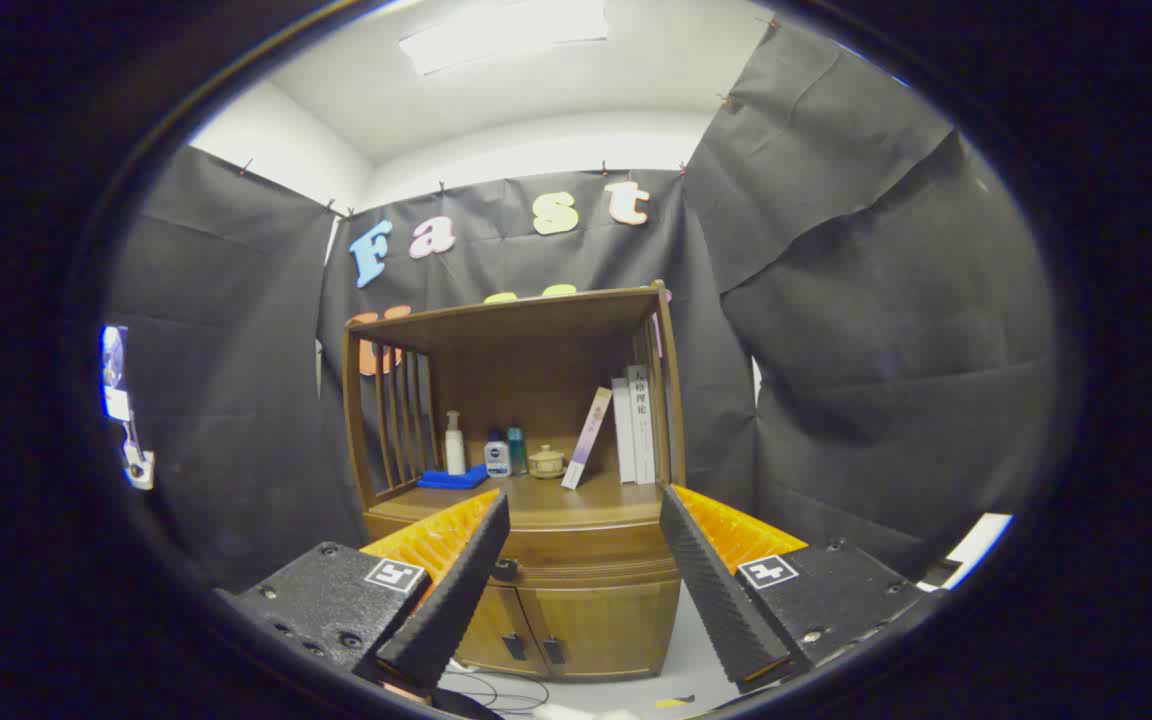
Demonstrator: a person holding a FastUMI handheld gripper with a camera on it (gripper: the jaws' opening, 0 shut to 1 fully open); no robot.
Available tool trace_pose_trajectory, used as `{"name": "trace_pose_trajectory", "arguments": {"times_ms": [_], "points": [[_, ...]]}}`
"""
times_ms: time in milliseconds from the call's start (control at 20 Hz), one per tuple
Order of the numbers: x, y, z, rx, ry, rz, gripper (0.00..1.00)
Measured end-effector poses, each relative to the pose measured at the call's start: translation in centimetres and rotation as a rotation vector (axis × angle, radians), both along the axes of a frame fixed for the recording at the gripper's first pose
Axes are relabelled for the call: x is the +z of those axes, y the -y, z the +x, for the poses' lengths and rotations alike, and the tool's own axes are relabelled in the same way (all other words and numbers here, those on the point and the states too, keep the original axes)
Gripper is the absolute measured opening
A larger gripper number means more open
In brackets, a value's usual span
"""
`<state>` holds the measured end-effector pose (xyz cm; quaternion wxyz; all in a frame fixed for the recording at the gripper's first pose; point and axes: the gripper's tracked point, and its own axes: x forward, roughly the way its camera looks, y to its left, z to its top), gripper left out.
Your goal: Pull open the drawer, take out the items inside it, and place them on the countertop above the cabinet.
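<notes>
Your hand-held gripper [584, 585] hangs wide open and empty, well short of the wooden cabinet [576, 610], with free air between the fingers. The drawer [584, 560] sits shut under the worktop [536, 500] front edge, its knob [505, 569] just beside one finger [456, 590]. Bottles [484, 450] crowd the worktop's back left, books [631, 425] its back right; the front strip lies bare.

Recording booth: black cloth walls [866, 300], wooden cabinet [536, 480].
</notes>
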<state>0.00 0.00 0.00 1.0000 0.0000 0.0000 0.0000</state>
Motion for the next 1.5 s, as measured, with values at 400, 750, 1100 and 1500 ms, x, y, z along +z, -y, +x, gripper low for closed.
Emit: {"name": "trace_pose_trajectory", "arguments": {"times_ms": [400, 750, 1100, 1500], "points": [[0.0, -0.5, -0.1, -0.004, -0.017, -0.025, 0.99], [-0.7, -1.2, 0.6, -0.002, -0.022, -0.034, 0.99], [-4.0, -3.1, 3.5, 0.039, -0.089, -0.026, 0.99], [-10.4, -4.7, 9.2, -0.012, -0.12, -0.061, 0.99]]}}
